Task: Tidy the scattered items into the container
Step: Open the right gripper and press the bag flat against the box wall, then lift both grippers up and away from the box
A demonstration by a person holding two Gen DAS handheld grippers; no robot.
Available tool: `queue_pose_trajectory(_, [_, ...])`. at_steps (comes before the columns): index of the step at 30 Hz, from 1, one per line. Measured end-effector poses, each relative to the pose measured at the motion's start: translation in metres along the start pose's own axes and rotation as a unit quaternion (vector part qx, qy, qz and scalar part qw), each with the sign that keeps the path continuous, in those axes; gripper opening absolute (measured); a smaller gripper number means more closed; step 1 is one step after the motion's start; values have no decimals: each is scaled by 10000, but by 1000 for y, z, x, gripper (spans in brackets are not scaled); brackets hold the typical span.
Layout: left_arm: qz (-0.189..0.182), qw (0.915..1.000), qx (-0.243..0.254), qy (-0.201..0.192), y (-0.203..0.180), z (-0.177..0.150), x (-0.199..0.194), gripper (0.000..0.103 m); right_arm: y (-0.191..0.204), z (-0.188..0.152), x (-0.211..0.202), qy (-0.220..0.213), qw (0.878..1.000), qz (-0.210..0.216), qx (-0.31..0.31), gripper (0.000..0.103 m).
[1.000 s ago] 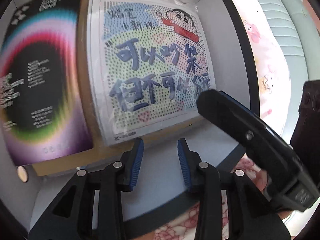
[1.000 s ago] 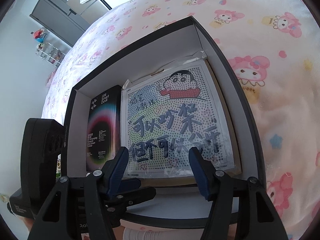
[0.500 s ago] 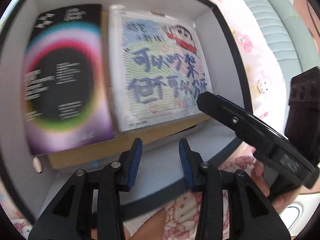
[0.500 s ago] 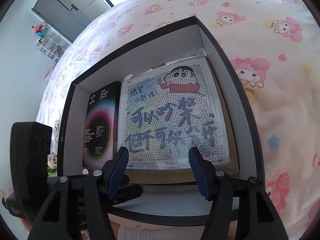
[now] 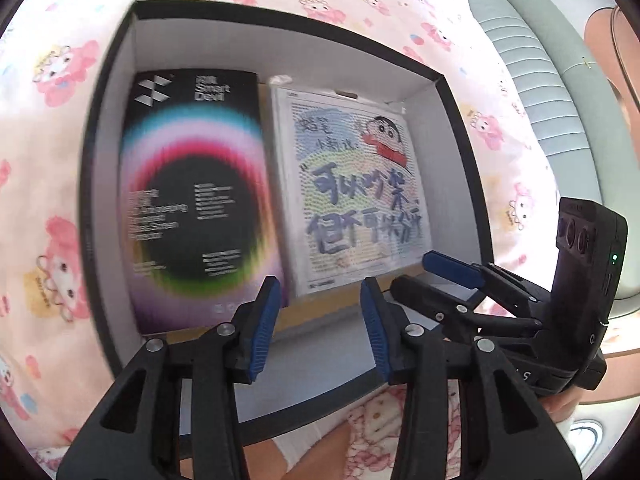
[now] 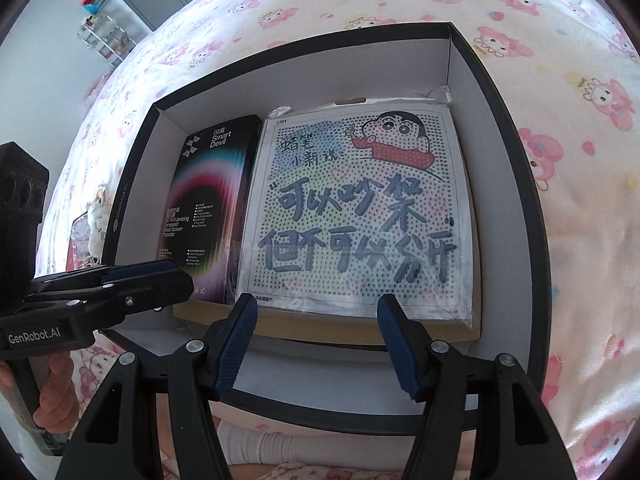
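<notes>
The bed (image 6: 540, 20) is carrying the open box (image 6: 516, 184), where the cartoon bead sheet (image 6: 356, 208) and black screen-protector pack (image 6: 212, 204) are lying side by side. The left tool (image 5: 316, 320) and right tool (image 6: 316, 340) are hovering apart, gripping nothing.

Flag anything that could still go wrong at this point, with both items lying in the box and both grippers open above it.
1. The left gripper and right gripper hover close together over the near edge of the box; a careless move could knock them into each other.
2. The bead-art pack lies on a brown slab, and its loose plastic wrap could catch a fingertip.
3. The black Smart Devil box sits tight beside it, so nudging one may shift the other.
</notes>
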State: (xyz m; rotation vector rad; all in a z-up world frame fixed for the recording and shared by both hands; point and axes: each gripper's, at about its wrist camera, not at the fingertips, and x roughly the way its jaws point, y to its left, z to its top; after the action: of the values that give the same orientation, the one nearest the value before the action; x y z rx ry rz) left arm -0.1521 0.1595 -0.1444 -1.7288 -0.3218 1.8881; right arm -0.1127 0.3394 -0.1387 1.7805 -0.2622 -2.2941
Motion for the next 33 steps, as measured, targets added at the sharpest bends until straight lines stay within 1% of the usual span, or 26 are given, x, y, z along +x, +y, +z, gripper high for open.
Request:
queue_pose_trajectory(2, [148, 9999, 40, -21, 0, 1, 4, 42, -1, 1, 2, 191, 9997, 111, -42, 59])
queue_pose_trajectory(3, [166, 9999, 37, -17, -3, 2, 6, 42, -1, 0, 3, 304, 9994, 127, -108, 59])
queue_pose_trajectory(5, [27, 10000, 16, 28, -2, 3, 11, 42, 3, -2, 8, 504, 9981, 62, -335, 59])
queue_pose_trajectory(7, [28, 10000, 8, 44, -2, 4, 15, 42, 8, -5, 16, 777, 9955, 82, -530, 59])
queue_pose_trajectory(9, [69, 10000, 37, 31, -2, 5, 15, 42, 7, -4, 21, 922, 9942, 137, -533, 59])
queue_pose_trajectory(11, [32, 10000, 21, 43, -1, 5, 15, 42, 3, 0, 28, 1089, 9930, 138, -444, 62])
queue_pose_trajectory(12, [35, 10000, 21, 33, -1, 5, 14, 42, 2, 2, 32, 1153, 9923, 27, -449, 62])
queue_pose_trajectory(13, [45, 10000, 25, 26, -1, 5, 14, 42, 0, 2, 35, 1168, 9916, -238, -508, 63])
queue_pose_trajectory(14, [40, 10000, 32, 21, -1, 5, 13, 42, -2, 2, 38, 1142, 9908, -467, -562, 63])
queue_pose_trajectory(16, [31, 10000, 41, -2, -1, 5, 12, 43, -7, 1, 37, 1088, 9919, -424, -507, 62])
queue_pose_trajectory(20, [69, 10000, -18, 18, 1, 3, 17, 44, -12, 0, 33, 880, 9941, -523, -351, 60])
queue_pose_trajectory(21, [80, 10000, -20, 31, 0, 3, 20, 44, -11, 0, 32, 786, 9944, -598, -366, 58])
queue_pose_trajectory(22, [81, 10000, -24, 52, -1, 2, 22, 44, -10, 1, 31, 672, 9940, -758, -414, 54])
queue_pose_trajectory(23, [94, 9999, -33, 70, 0, 1, 24, 44, -9, 2, 31, 576, 9936, -879, -415, 53])
queue_pose_trajectory(26, [253, 9996, -20, 79, 1, 1, 28, 43, -11, 5, 30, 533, 9947, -824, -299, 53])
queue_pose_trajectory(28, [269, 9996, 13, 33, 1, 0, 26, 43, -9, 4, 23, 508, 9957, -717, -291, 54])
queue_pose_trajectory(31, [443, 9989, 96, -98, -3, 0, 21, 43, -5, 2, 3, 202, 9975, -621, -272, 55])
queue_pose_trajectory(33, [446, 9985, 189, -269, -9, -1, 13, 43, -4, 2, -12, 4, 9986, -501, -142, 55])
